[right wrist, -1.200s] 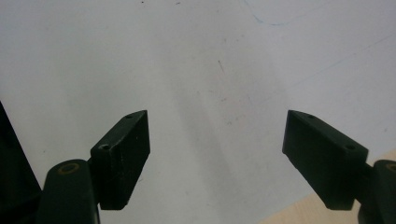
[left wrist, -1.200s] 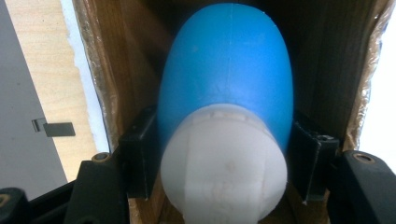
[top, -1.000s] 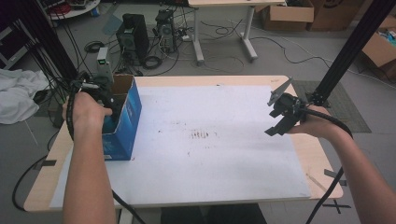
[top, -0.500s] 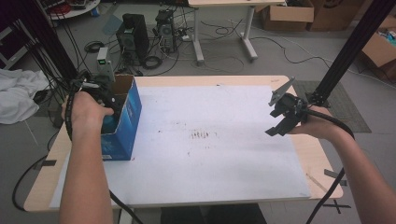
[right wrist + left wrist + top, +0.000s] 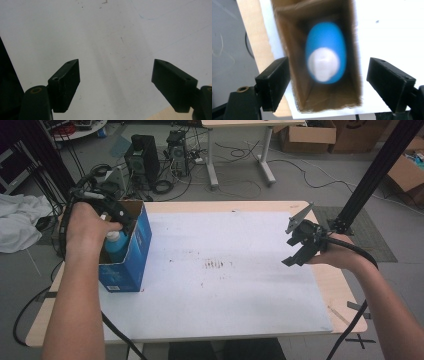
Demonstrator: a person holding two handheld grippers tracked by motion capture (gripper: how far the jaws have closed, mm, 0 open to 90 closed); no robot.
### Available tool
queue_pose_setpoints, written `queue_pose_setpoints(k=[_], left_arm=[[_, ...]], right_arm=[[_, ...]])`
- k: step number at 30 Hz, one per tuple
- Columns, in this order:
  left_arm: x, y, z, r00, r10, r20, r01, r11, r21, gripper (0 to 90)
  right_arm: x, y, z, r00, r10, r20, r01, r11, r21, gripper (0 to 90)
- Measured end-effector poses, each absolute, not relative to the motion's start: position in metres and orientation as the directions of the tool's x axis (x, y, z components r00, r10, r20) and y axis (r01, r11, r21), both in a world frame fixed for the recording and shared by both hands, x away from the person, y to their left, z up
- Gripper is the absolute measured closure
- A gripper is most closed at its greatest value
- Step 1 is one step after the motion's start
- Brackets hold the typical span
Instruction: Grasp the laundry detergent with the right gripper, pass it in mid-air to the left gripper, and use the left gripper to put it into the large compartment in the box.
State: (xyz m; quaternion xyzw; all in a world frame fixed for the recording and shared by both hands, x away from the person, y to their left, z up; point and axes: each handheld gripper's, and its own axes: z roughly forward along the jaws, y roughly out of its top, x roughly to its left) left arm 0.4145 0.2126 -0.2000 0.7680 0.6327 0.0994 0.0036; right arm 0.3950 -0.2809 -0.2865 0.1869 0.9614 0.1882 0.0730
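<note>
An open-topped blue cardboard box (image 5: 131, 262) stands upright at the left edge of the table. Inside it stands a blue bottle with a white cap (image 5: 116, 245). My left gripper (image 5: 116, 226) hangs over the box mouth, mostly hidden by the hand. Looking down from the left gripper view, the bottle (image 5: 325, 62) sits deep in the box (image 5: 353, 45). My left gripper (image 5: 329, 82) has just been opening; its jaws stand wide on either side, touching nothing. Over the table's right side my right gripper (image 5: 299, 245) is open and holds nothing, with bare white sheet under my right gripper (image 5: 116, 82).
A white sheet (image 5: 225, 290) covers most of the wooden table (image 5: 345, 300). A black frame post (image 5: 372, 172) rises beside the table's far right corner. Computers and cables (image 5: 150, 160) lie on the floor beyond, and a white cloth (image 5: 20, 222) at the left.
My left hand has risen out of the box, and the bottle's white cap now shows in the box mouth. The right hand has stayed where it was.
</note>
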Motion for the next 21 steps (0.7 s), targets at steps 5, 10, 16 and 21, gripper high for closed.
queue_pose_setpoints(k=[5,10,16,21], left_arm=[[0.412,0.19,-0.186,0.275,0.953,0.125,0.93,-0.296,0.217,19.0],[0.414,0.163,-0.188,0.367,0.924,0.11,0.89,-0.383,0.247,18.3],[0.423,0.132,-0.199,0.445,0.891,0.094,0.855,-0.454,0.252,17.8],[0.429,0.109,-0.209,0.515,0.853,0.087,0.812,-0.518,0.268,17.9]], right_arm=[[0.395,-0.279,-0.285,-0.919,0.388,-0.063,0.334,0.855,0.396,22.4],[0.393,-0.28,-0.284,-0.921,0.385,-0.053,0.334,0.854,0.4,22.2],[0.391,-0.282,-0.28,-0.922,0.384,-0.048,0.333,0.85,0.409,21.9],[0.389,-0.282,-0.276,-0.925,0.377,-0.048,0.325,0.85,0.415,21.2]])
